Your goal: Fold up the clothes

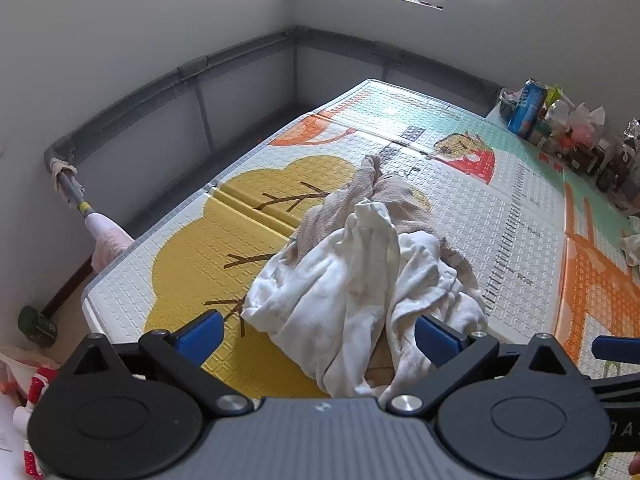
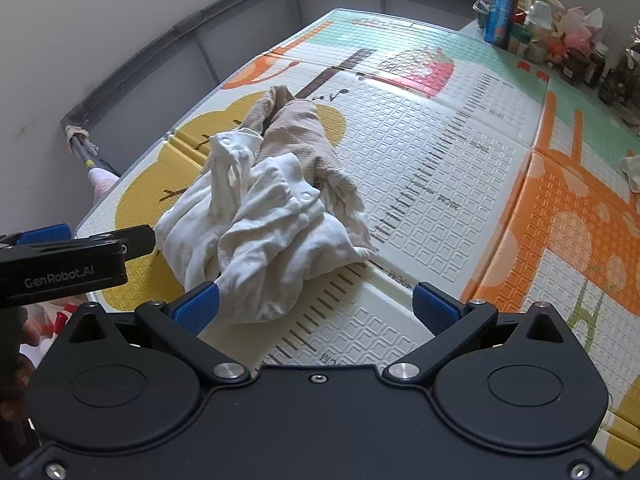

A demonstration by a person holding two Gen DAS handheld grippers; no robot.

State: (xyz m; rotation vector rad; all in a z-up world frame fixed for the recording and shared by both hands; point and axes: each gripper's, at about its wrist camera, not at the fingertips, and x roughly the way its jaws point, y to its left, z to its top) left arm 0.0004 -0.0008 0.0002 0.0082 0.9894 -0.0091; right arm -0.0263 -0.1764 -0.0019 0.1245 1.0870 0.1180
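Observation:
A crumpled white garment (image 1: 360, 280) (image 2: 256, 220) with snap buttons lies in a heap on the patterned foam mat (image 1: 500, 208) (image 2: 440, 152). Under and behind it lies a beige waffle-knit garment (image 1: 384, 196) (image 2: 296, 136). My left gripper (image 1: 318, 338) is open, its blue pads either side of the near edge of the white heap, nothing clamped. My right gripper (image 2: 316, 308) is open too, just in front of the heap's near right edge; its left pad is next to the cloth. The left gripper's black body (image 2: 68, 260) shows at the left of the right wrist view.
Cans, bottles and jars (image 1: 560, 128) (image 2: 540, 28) crowd the mat's far right corner. A small white cloth (image 1: 632, 248) (image 2: 632, 172) lies at the right edge. A grey rail (image 1: 180, 76) runs along the walls, and a mop (image 1: 92, 216) leans at left.

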